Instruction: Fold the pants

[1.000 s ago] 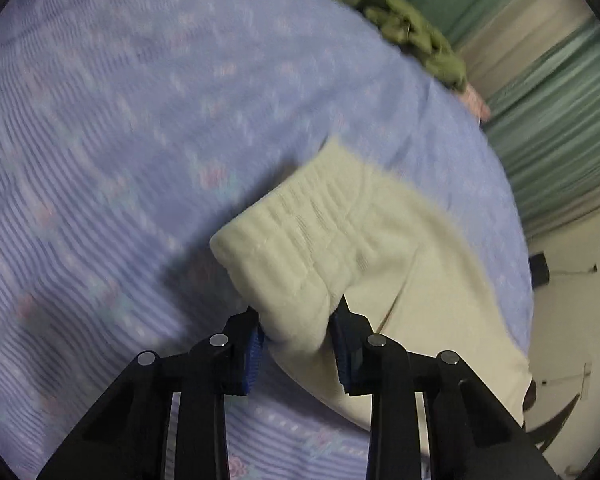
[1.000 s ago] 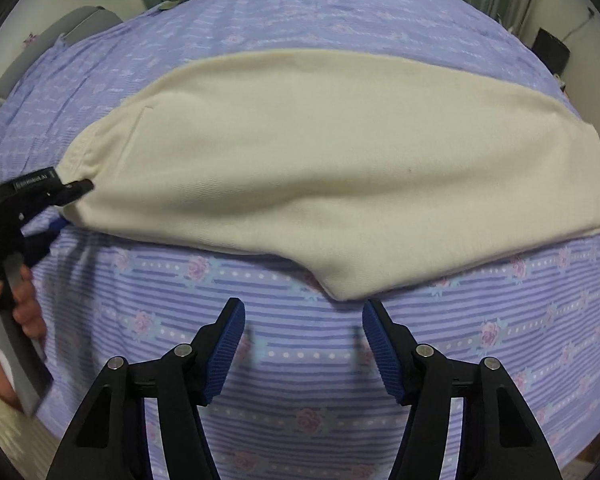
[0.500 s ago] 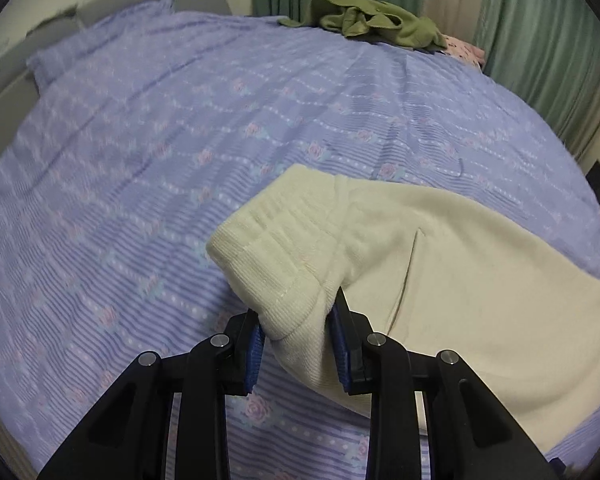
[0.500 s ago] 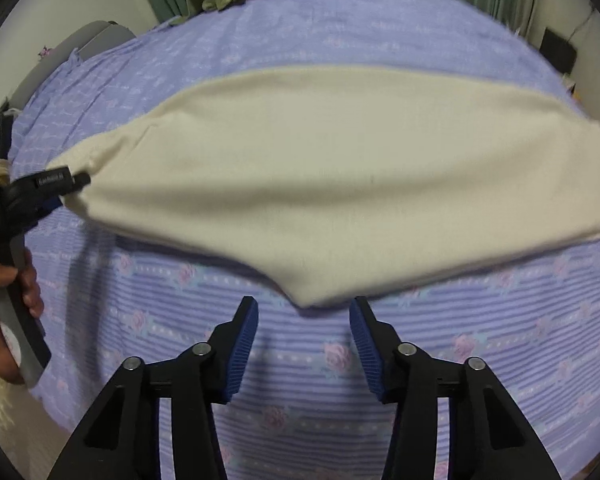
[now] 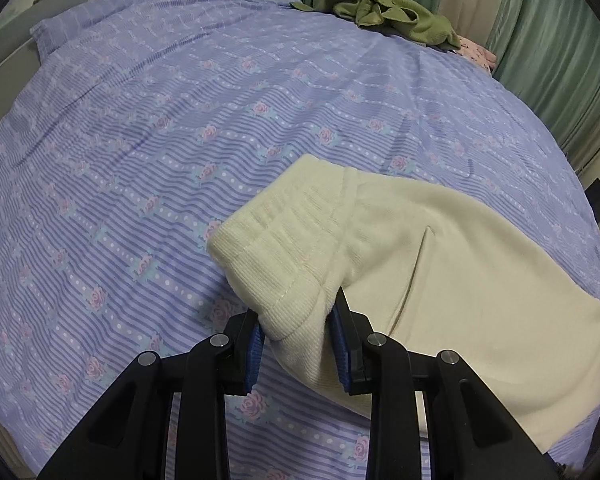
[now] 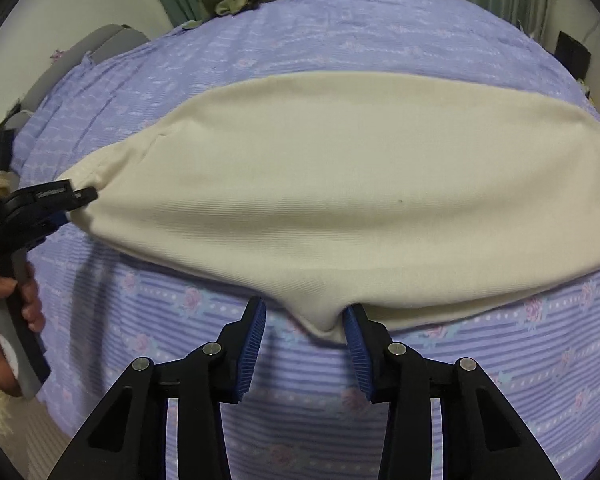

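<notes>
Cream pants lie across a bed with a purple flowered sheet. My left gripper is shut on the ribbed waistband and holds that corner lifted off the sheet. It also shows at the left of the right wrist view, gripping the pants' left end. My right gripper is open, its blue pads on either side of the pants' near crotch point, which sits between the jaws.
A crumpled olive-green garment and a pink cloth lie at the far edge of the bed. Green curtains hang behind. A grey headboard is at the left. A dark box stands on the floor at the right.
My right gripper has moved forward, so the pants' near point now sits between its jaws. My left gripper kept its hold on the waistband while its view swung level.
</notes>
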Tool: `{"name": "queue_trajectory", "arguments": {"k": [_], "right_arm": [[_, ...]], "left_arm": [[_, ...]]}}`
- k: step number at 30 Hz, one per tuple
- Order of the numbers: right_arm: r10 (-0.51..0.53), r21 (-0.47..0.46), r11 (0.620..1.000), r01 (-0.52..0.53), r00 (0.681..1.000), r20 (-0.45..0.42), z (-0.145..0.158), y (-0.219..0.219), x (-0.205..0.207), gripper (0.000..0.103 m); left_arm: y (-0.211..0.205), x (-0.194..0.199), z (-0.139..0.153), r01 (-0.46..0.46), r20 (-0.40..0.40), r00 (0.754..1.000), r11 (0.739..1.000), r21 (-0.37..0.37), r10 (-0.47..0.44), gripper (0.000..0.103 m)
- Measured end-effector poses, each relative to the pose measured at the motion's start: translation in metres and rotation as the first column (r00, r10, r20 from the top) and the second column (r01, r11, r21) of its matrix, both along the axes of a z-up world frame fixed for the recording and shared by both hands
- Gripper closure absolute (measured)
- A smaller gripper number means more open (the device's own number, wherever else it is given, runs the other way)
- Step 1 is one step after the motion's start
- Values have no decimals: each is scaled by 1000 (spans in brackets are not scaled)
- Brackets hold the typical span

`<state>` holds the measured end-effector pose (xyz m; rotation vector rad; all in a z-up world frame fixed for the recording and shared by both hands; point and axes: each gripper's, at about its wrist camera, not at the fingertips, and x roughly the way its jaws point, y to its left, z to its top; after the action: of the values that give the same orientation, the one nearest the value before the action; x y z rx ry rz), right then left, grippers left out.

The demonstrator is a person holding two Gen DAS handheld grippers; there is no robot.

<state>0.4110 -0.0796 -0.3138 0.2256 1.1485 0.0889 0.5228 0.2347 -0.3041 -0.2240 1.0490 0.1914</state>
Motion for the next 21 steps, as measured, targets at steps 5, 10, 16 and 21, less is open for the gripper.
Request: {"name": "queue_trajectory", "arguments": {"k": [5,10,16,21], "right_arm": [[-7,20,1000,8,998,-58,-21,-9,5,74],[30,-32,999,-31,999,-20,0,2,1,94],[31,-54,998,-36,996,-88,-10,4,-15,99],[19,-58,998,-26,994,-111,-21,4,-18,99]], "left_arm": [[-1,0,-1,14,-2,1000,1000,16,-14,72],[0,-3,0,28,-5,1000,999,28,-28,72],[-3,-9,-16,44,-39,998,996,82,-41,72],[-4,-7,-29,67,-73,996,990,122,-58,64]]}}
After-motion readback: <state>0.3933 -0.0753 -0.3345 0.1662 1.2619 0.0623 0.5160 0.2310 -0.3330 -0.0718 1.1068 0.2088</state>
